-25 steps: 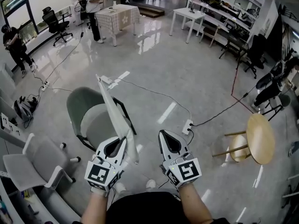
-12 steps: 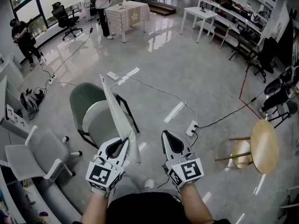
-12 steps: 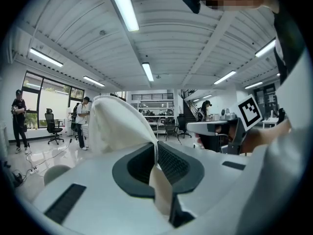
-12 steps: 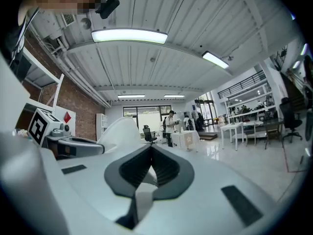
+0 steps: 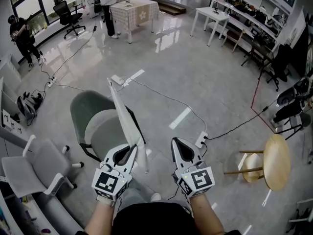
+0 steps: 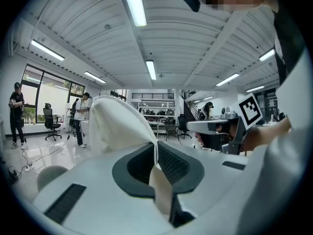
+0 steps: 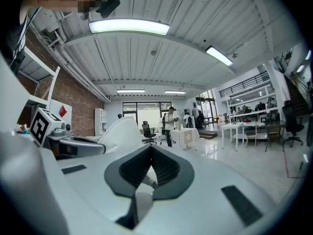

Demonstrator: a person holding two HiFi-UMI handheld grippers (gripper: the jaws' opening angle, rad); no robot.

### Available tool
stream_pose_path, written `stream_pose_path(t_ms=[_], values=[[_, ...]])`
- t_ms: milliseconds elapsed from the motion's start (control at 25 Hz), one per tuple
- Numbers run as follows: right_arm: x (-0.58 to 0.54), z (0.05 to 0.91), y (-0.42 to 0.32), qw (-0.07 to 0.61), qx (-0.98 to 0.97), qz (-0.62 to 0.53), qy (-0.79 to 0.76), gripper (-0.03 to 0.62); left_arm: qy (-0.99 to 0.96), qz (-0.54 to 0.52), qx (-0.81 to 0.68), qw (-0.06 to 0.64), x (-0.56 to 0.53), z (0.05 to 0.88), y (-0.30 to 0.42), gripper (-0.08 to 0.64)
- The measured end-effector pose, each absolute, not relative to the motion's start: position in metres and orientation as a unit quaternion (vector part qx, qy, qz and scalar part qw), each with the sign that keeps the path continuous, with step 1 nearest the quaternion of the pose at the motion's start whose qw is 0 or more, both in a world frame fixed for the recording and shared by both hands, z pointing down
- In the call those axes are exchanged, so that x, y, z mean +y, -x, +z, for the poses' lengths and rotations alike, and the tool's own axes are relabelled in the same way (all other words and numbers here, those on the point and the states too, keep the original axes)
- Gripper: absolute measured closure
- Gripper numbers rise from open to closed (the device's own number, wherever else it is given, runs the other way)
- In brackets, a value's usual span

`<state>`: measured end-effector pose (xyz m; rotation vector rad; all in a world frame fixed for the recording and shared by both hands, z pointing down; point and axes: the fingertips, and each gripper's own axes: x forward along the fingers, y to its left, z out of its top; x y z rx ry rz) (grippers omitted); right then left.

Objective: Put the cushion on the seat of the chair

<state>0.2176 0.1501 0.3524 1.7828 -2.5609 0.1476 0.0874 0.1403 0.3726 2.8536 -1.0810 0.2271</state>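
The left tool (image 6: 155, 145) pinches the thin, pale fabric cushion (image 5: 123, 116) by its edge; the right tool (image 7: 151, 148) is closed, empty.

On my head view, the grey-green padded shell chair (image 5: 93, 124) sits left of centre. The flat white fabric cushion (image 5: 123, 114) stands on edge along the chair's right side, with its lower end between the jaws of my left gripper (image 5: 128, 152). My right gripper (image 5: 179, 148) is beside the left one, to its right and apart from the cushion. A white plastic power strip (image 5: 201, 140) lies on the floor just beyond the right gripper. The round pale wooden stool (image 5: 275, 161) is well off to the right. A light grey chair with a white frame (image 5: 36, 166) is at lower left, and the cloth-covered square table (image 5: 133, 10) stands far behind.
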Motion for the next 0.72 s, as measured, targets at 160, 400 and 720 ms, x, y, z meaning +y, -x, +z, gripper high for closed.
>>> stream_pose_path(t_ms=[160, 400, 720], values=[[0.116, 0.351, -0.207, 0.016, -0.817, 0.051, -0.575, 0.584, -0.934, 0.081, -0.345, 0.048, 0.106, 0.378, -0.077, 0.531], [0.068, 0.351, -0.179, 0.021, -0.810, 0.056, -0.584, 0.584, -0.937, 0.087, -0.334, 0.059, 0.056, 0.383, -0.048, 0.531], [0.017, 0.348, -0.144, 0.029, -0.799, 0.053, -0.598, 0.584, -0.944, 0.087, -0.311, 0.060, 0.004, 0.382, -0.015, 0.531]])
